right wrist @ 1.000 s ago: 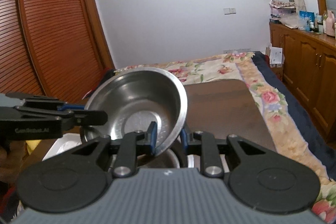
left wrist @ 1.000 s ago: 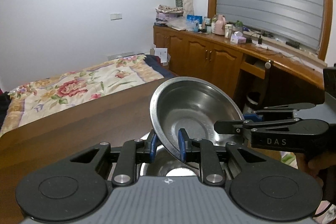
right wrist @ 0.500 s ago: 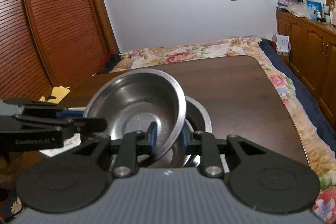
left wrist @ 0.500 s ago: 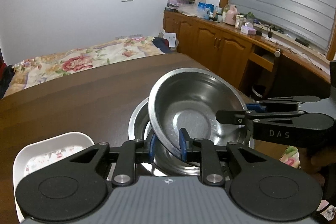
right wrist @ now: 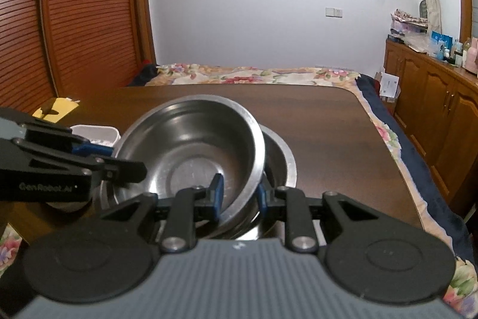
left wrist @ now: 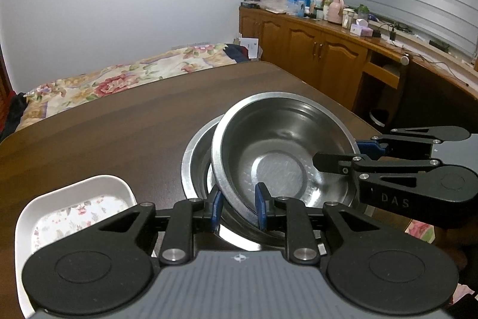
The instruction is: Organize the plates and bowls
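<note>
A steel bowl (left wrist: pixel 280 145) hangs tilted, its lower part inside a wider steel bowl (left wrist: pixel 194 157) that stands on the dark wooden table (left wrist: pixel 119 124). My left gripper (left wrist: pixel 238 207) is shut on the upper bowl's near rim. The right gripper (left wrist: pixel 343 154) clamps the rim on the right side. In the right wrist view the same upper bowl (right wrist: pixel 191 139) sits between my right gripper's (right wrist: pixel 240 196) blue pads, with the lower bowl (right wrist: pixel 283 157) showing behind it. The left gripper (right wrist: pixel 116 159) comes in from the left and grips the rim.
A white rectangular dish with a flower pattern (left wrist: pixel 74 199) lies on the table left of the bowls, also visible as the dish (right wrist: pixel 98 132) in the right wrist view. A yellow paper (right wrist: pixel 56 109) lies at the table's far left. A bed and wooden cabinets stand beyond the table.
Both grippers have come down with the upper bowl, which now sits partly in the lower bowl. The white dish has come into view.
</note>
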`<state>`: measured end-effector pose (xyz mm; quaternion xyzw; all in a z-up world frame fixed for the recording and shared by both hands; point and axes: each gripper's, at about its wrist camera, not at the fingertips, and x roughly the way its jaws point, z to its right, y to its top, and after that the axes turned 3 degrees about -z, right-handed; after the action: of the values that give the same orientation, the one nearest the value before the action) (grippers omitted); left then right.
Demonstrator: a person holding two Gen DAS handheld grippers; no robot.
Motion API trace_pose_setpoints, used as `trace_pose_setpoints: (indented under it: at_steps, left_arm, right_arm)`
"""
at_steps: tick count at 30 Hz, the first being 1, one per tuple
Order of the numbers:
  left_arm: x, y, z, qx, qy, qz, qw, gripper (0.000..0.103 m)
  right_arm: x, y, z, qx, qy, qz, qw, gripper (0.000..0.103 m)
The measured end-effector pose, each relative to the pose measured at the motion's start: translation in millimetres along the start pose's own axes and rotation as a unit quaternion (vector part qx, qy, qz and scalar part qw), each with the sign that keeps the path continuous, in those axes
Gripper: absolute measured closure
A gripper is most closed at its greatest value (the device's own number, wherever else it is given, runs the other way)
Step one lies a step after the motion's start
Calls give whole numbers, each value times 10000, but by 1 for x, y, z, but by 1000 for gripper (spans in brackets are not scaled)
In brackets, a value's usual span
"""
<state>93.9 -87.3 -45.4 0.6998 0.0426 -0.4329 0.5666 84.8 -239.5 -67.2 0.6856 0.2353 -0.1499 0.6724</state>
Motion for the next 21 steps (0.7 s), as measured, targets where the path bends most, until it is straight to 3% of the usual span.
trace_pose_setpoints:
  at_steps: [6,16,21]
  left_arm:
    - [2,0,1,35,38,18,10000,77]
    - [6,-2,4,-19,100,93,9999,77]
    - [4,-5,4,-80,97,144,9998,78]
  right_arm:
    - [3,2,0,-5,-48,30,10000,78]
    - [4,0,-15,-679,-579,192,9958,77]
    - [4,1,-14,-672,-564,201,9959,76]
